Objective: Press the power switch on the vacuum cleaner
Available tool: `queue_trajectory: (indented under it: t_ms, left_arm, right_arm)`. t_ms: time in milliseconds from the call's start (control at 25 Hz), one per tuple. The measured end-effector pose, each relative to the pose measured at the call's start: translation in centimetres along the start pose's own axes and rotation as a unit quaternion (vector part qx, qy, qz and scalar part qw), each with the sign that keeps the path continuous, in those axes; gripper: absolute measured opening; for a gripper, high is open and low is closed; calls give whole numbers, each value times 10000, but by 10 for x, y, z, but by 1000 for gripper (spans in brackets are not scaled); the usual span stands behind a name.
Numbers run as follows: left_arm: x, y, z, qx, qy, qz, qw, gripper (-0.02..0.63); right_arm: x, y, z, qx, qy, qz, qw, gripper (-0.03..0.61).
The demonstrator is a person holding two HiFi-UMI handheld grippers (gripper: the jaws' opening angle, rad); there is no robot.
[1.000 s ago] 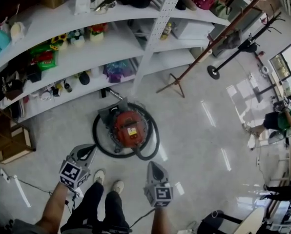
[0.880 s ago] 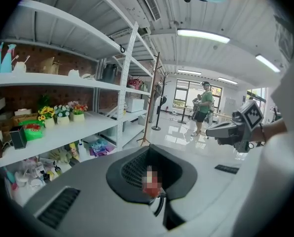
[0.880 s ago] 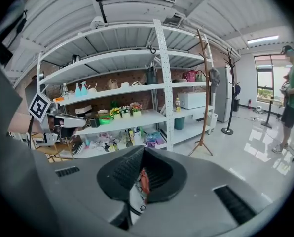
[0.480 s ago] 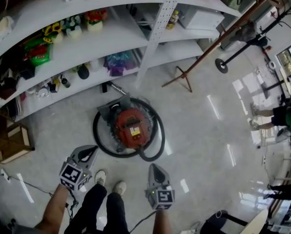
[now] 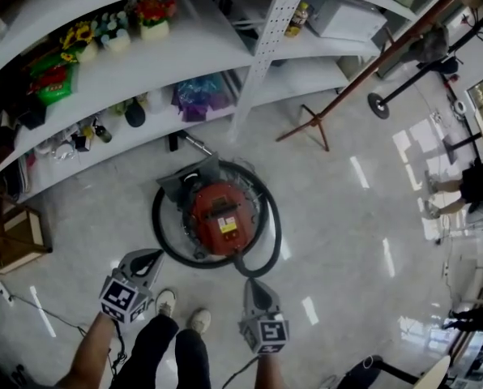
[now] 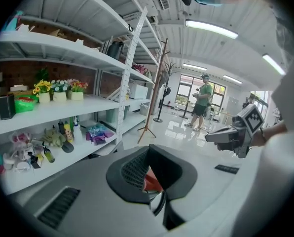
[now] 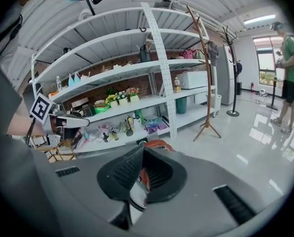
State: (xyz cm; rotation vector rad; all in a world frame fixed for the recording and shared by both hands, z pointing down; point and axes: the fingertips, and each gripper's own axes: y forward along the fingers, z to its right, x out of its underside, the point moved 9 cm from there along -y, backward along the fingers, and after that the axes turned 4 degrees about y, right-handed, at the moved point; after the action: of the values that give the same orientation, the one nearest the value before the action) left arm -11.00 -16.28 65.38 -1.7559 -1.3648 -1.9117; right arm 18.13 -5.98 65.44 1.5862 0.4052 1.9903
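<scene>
**A:** So where does the vacuum (image 5: pixel 221 217) sit?

**B:** On the floor (image 5: pixel 347 217), just in front of the shelves (image 5: pixel 144 63). It is ahead of both grippers and well below them.

**A:** Which one is nearer?

**B:** The right gripper (image 5: pixel 251 284), I'd judge, with the vacuum ahead and slightly to its left. For the left gripper (image 5: pixel 148 256) it lies ahead and to the right. Both have their jaws closed together, holding nothing.

**A:** How does it look?

**B:** It has a round red body with its grey end towards the shelves. A black hose (image 5: pixel 270 233) is looped around it, and there's a yellow label (image 5: pixel 228 225) on top.

**A:** And the switch?

**B:** Too small to pick out. It's probably on top, so it would take a downward press.
</scene>
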Motion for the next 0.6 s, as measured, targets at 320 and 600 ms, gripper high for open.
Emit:
queue_trajectory:
  t_ms: [320,600]
  left_arm:
    - [45,31,-8,50,-228,-133,9996,8]
    - [83,53,-12,59,-294,-250,9992,8]
  right_arm:
    - [38,35,17,-17,78,-123,9999,8]
    - [73,63,33,-33,157,-203,9997,8]
